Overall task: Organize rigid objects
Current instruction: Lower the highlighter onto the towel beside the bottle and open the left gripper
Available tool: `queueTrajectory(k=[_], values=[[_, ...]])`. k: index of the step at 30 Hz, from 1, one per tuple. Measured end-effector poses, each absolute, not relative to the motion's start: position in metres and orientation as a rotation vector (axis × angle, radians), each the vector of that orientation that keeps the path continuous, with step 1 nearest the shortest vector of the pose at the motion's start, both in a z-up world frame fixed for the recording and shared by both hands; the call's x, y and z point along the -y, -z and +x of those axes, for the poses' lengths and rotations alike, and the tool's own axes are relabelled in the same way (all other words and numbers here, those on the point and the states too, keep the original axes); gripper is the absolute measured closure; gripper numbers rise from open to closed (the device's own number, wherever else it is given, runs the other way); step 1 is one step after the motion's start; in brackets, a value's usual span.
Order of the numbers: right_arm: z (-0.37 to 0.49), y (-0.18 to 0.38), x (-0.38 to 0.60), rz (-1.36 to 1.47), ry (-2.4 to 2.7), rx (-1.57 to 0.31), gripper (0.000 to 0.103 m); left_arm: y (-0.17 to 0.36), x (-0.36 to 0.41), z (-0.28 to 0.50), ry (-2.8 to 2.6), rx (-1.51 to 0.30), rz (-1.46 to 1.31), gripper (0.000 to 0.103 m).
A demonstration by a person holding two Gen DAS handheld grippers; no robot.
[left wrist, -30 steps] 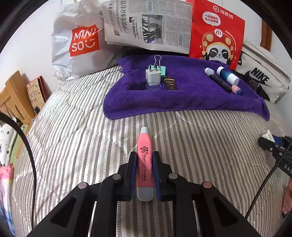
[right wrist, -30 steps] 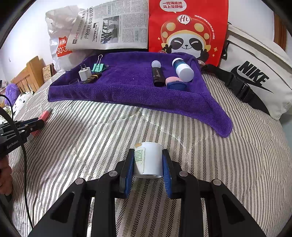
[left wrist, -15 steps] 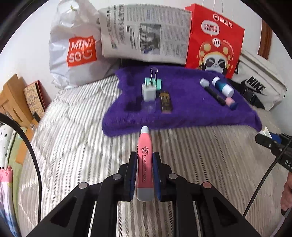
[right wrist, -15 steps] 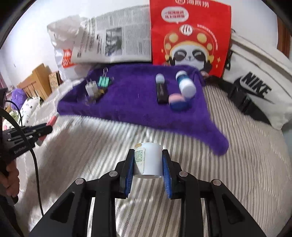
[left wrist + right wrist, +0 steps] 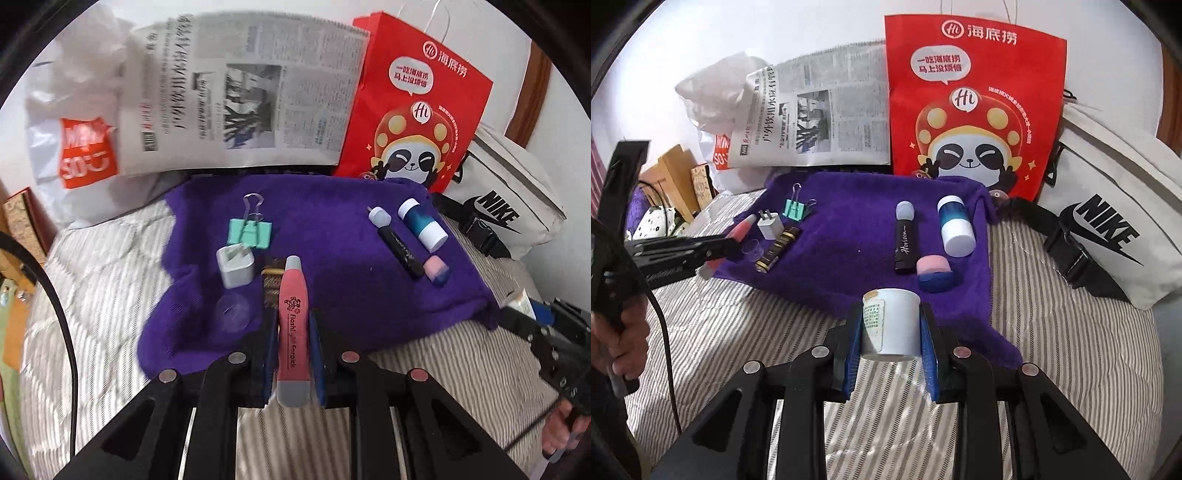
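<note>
My left gripper (image 5: 292, 332) is shut on a pink pen-shaped flashlight earpick (image 5: 293, 325), held over the near left part of the purple towel (image 5: 332, 266). Just beyond its tip lie a white charger plug (image 5: 236, 267), a green binder clip (image 5: 251, 230), a dark gold battery (image 5: 271, 284) and a small clear cap (image 5: 234, 312). My right gripper (image 5: 891, 328) is shut on a white jar (image 5: 891, 321) above the towel's near edge (image 5: 849, 240). On the towel's right side rest a black tube (image 5: 905, 240), a blue-and-white bottle (image 5: 955, 225) and a pink-and-blue sponge (image 5: 936, 273).
A striped quilt (image 5: 1071, 350) covers the bed. Behind the towel stand a Miniso bag (image 5: 81, 147), a newspaper (image 5: 243, 96) and a red panda bag (image 5: 971, 103). A white Nike bag (image 5: 1115, 229) with a black strap lies at the right. A wooden frame (image 5: 679, 173) sits far left.
Both grippers have risen and advanced toward the towel with their loads. The left one went from the bare quilt to over the towel's left part; the right one reached the towel's near edge.
</note>
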State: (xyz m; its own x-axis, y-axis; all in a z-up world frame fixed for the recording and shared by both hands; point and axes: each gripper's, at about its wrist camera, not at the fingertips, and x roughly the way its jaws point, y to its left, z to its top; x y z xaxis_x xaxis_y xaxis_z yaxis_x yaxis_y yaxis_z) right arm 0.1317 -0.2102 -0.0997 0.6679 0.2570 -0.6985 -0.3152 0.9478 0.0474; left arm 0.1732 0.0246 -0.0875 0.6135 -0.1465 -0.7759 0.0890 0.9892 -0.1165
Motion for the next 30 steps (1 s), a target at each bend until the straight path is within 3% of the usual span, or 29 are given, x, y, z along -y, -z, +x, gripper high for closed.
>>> queueTrajectory(k=[17, 30], values=[[0.155, 0.115, 0.218, -0.055, -0.322, -0.818, 0.074, 0.126, 0.000, 0.267, 0.128, -1.000, -0.060, 0.086], [0.160, 0.122, 0.216, -0.065, -0.320, -0.840, 0.074, 0.136, 0.010, 0.274, 0.112, -1.005, -0.009, 0.086]])
